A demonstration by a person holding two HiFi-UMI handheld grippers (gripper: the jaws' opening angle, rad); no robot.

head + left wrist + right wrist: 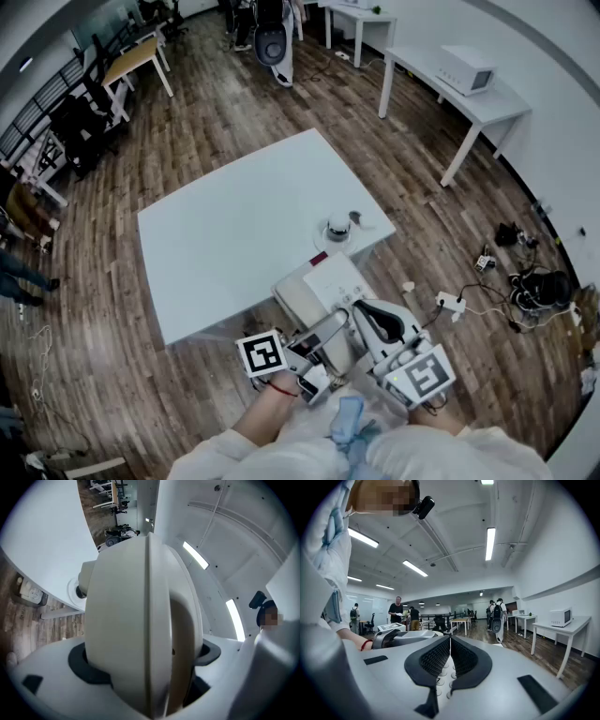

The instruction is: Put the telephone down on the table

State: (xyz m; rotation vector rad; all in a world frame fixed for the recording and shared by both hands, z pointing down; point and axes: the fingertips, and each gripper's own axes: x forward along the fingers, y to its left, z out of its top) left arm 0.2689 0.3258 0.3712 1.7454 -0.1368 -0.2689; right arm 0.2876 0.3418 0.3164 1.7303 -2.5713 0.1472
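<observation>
The left gripper (147, 660) is clamped wide on the cream, rounded plastic telephone (131, 606). The right gripper (450, 654) has its jaws together, empty, over the telephone's keypad (440, 679).

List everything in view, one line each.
telephone: 1, cream, at table's near edge, in left gripper
table: 1, white, centre
round object: 1, white-grey, on table near right corner
side desk: 1, white, top right
box: 1, white, on side desk
power strip: 1, white, floor right
people: several, far end of room
left gripper: 1, grey, jaws clamped on telephone
right gripper: 1, grey, jaws shut, empty, over telephone keypad
</observation>
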